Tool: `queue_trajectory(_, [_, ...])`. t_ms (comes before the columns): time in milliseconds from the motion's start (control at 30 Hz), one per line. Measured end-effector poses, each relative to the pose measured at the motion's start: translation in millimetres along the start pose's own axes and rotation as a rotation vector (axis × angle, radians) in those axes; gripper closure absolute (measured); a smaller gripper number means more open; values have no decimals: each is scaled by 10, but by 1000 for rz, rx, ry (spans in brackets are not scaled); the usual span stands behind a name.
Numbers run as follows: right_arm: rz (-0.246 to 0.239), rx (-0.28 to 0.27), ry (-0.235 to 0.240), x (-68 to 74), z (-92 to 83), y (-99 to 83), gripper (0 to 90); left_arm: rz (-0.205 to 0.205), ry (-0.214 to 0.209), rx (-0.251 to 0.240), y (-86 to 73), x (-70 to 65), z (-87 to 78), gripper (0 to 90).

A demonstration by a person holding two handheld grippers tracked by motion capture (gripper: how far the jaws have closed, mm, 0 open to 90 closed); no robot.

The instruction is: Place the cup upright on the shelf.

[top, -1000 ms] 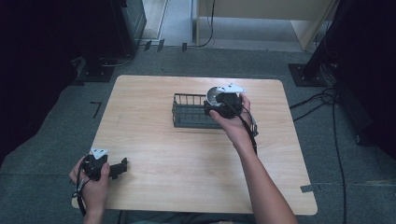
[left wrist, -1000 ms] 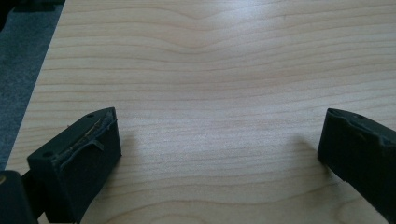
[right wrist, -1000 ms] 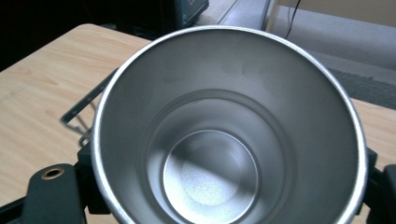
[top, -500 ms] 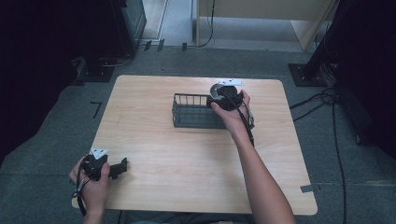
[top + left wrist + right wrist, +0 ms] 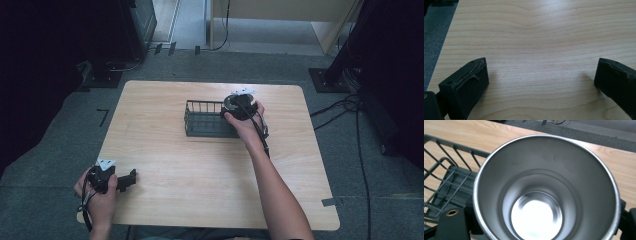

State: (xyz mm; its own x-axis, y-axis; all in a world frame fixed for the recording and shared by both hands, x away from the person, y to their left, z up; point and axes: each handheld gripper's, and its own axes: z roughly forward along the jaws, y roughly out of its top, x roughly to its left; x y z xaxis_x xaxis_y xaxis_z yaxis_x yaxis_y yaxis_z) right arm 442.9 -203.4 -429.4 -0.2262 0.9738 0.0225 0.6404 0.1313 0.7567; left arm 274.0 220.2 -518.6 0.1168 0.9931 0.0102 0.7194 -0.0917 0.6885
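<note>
Two grippers in play. Near left corner of table (image 5: 200,200): left gripper (image 5: 131,179) parked low over bare wood, jaws spread wide, nothing between them, idle. Farther out, toward far right part of table: right gripper (image 5: 239,106) clamped around steel cup (image 5: 546,192), jaws on either side of cup wall, mouth of cup facing the gripper's camera, inside empty and shiny. Cup at right end of wire basket (image 5: 207,120), over or just past its rim; contact with basket floor hard to tell. Likely step: setting cup into, or lifting it out of, basket. Best done slow and straight up or down, cup kept upright, wall kept off the wire rim to avoid snagging or tipping the light basket; grip kept firm since smooth steel could slip. Left gripper free to steady basket if needed.

Light wood-grain table, rounded corners, otherwise bare. Grey carpet floor (image 5: 60,145) around. Beyond far edge: dark equipment stands, cables (image 5: 360,130) trailing at right, pale wooden furniture at back.
</note>
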Motion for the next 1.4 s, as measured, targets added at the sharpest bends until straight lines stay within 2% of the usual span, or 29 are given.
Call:
queue_trajectory(333, [-8,20,17,-19,45,-81,174,0,0,0,0,0,0,0])
queue_trajectory(367, [-16,26,20,-15,44,-79,158,0,0,0,0,0,0,0])
queue_trajectory(400, [-19,45,29,-9,46,-67,56,0,0,0,0,0,0,0])
queue_trajectory(533, [-10,45,43,-20,21,-52,0,0,0,1,0,0,0,0])
queue_trajectory(600, [-10,38,58,-26,-14,-44,0,0,0,0,0,0,0,0])
queue_trajectory(767, [-25,10,70,-8,-153,-25,0,0,0,1,0,0,0,0])
queue_trajectory(900, [-26,-17,50,-6,-294,-17,0,0,0,1,0,0,0,0])
queue_trajectory(1000, [1,-40,44,-42,-415,-45,0,0,0,1,0,1,0,0])
queue_trajectory(1400, [14,-68,54,-258,-849,-449,0,0,0,1,0,0,0,0])
